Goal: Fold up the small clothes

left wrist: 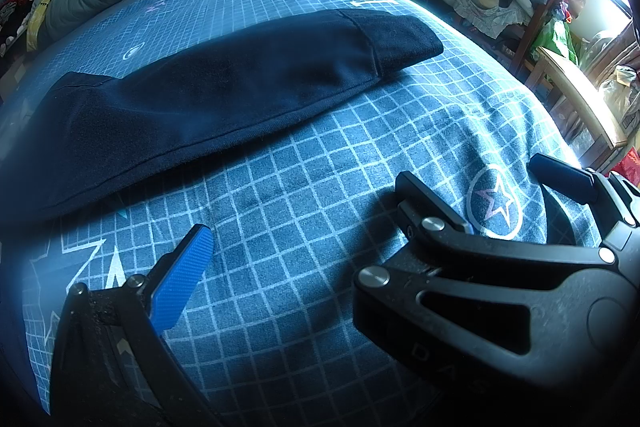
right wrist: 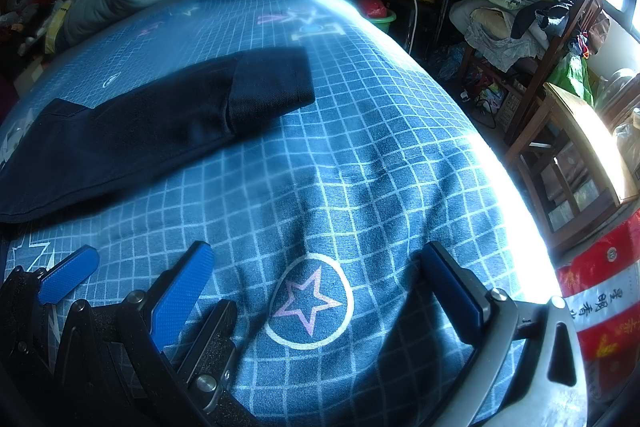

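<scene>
The dark garment [left wrist: 208, 95], soft, light and limp, lay folded long on the bed [left wrist: 320, 187]; its cuffed end suited pinching. Both hand-held grippers [left wrist: 304, 207] [right wrist: 316, 275] hovered released, near it.

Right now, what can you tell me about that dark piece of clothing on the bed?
The dark garment is navy or black, long and narrow, and looks like soft knit cloth. It seems already folded into a strip and lies flat on the blue checked bedsheet, slanting across it. One end has a wide band set off by a seam, like a cuff or waistband; a stitched edge runs along its near side. Only the sheet touches it; both grippers are open and away from it.
</scene>
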`<action>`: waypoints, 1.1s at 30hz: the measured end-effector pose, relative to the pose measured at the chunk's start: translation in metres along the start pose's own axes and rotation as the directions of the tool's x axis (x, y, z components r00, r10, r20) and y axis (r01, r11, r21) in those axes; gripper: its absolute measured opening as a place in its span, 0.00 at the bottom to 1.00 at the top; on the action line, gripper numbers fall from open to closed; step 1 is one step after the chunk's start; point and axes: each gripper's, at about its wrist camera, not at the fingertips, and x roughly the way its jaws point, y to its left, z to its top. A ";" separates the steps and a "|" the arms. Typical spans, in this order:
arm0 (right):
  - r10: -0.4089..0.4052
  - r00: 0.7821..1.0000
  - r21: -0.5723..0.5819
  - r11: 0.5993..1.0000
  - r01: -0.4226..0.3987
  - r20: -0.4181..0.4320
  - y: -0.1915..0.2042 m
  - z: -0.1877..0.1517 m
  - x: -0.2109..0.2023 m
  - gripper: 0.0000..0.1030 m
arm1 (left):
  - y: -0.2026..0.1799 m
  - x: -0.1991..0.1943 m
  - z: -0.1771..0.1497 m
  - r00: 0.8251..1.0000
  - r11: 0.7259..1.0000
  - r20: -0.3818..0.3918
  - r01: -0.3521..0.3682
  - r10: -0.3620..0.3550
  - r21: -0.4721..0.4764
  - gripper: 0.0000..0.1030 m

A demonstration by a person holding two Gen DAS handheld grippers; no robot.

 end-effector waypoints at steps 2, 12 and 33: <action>0.000 1.000 0.000 1.000 0.000 0.000 0.000 0.000 0.000 1.00 | 0.001 -0.001 -0.001 1.000 1.000 0.000 0.000 0.000 0.000 1.00; 0.000 1.000 0.000 1.000 0.000 0.000 0.000 0.000 0.000 1.00 | 0.000 0.000 0.000 1.000 1.000 0.000 0.000 0.000 0.000 1.00; 0.000 1.000 0.000 1.000 0.000 0.000 0.000 0.000 0.000 1.00 | 0.000 0.000 0.000 1.000 1.000 0.000 0.001 -0.001 0.000 1.00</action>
